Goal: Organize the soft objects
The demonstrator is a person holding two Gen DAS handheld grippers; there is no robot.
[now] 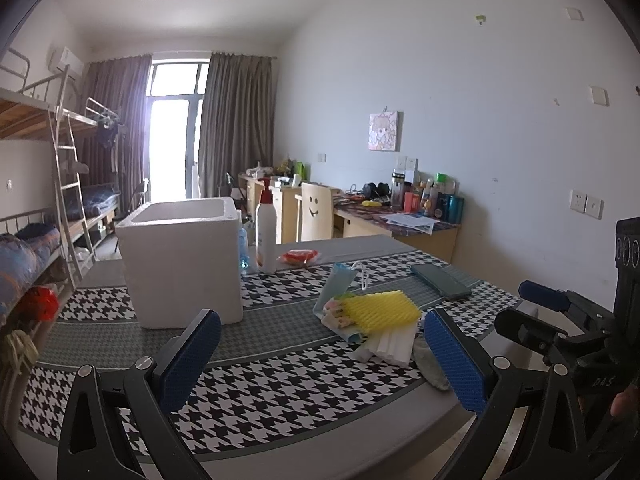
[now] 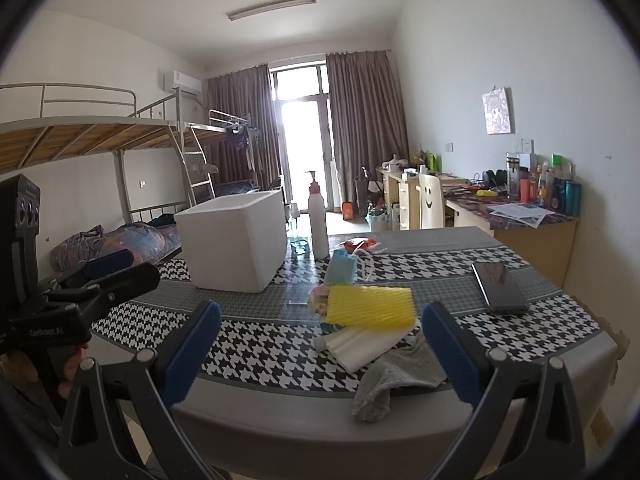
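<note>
right wrist view: grey cloth (image 2: 394, 380) lies between the right gripper's (image 2: 322, 354) spread, empty jaws.

On the houndstooth-clothed worktop (image 2: 420, 268), the white foam box (image 2: 236, 240) stands left of the yellow ribbed foam sheet (image 2: 370, 306); the dark flat phone (image 2: 502, 288) lies right.

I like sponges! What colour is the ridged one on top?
Yellow sponge; clearest in the right wrist view.

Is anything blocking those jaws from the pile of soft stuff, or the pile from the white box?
Nothing visible does. Both grippers, left and right, face the soft pile over bare tablecloth; the foam box stands open-topped beyond.
</note>
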